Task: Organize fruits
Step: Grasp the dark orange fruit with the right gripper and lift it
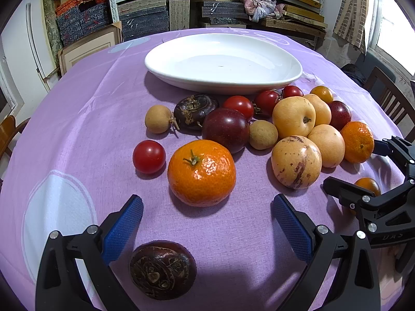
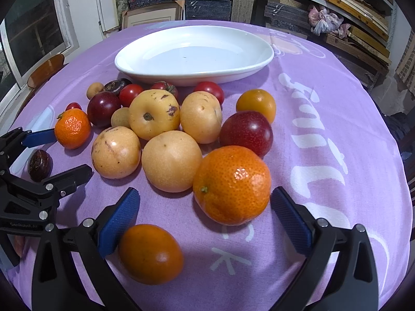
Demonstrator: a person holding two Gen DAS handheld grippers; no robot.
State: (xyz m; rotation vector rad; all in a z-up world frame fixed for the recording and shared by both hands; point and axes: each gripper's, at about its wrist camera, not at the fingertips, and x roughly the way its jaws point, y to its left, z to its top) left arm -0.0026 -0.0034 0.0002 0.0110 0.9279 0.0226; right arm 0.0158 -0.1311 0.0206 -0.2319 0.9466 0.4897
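Note:
An empty white plate (image 1: 223,62) sits at the far side of the purple tablecloth, and shows in the right wrist view (image 2: 194,51) too. Several fruits lie in front of it. My left gripper (image 1: 207,220) is open, just short of a mandarin (image 1: 201,172), with a dark mangosteen (image 1: 163,269) between its arms. My right gripper (image 2: 205,215) is open, with a large mandarin (image 2: 232,184) just ahead of its right pad (image 2: 290,220) and a small orange fruit (image 2: 150,254) by its left pad. Yellow pears (image 2: 154,114), dark plums (image 2: 246,132) and red tomatoes (image 1: 149,156) lie apart.
Each gripper shows in the other's view, at the right edge of the left wrist view (image 1: 384,181) and the left edge of the right wrist view (image 2: 39,165). Shelves of boxes (image 1: 145,13) stand behind the table. Wooden chairs (image 1: 389,98) stand by the table's sides.

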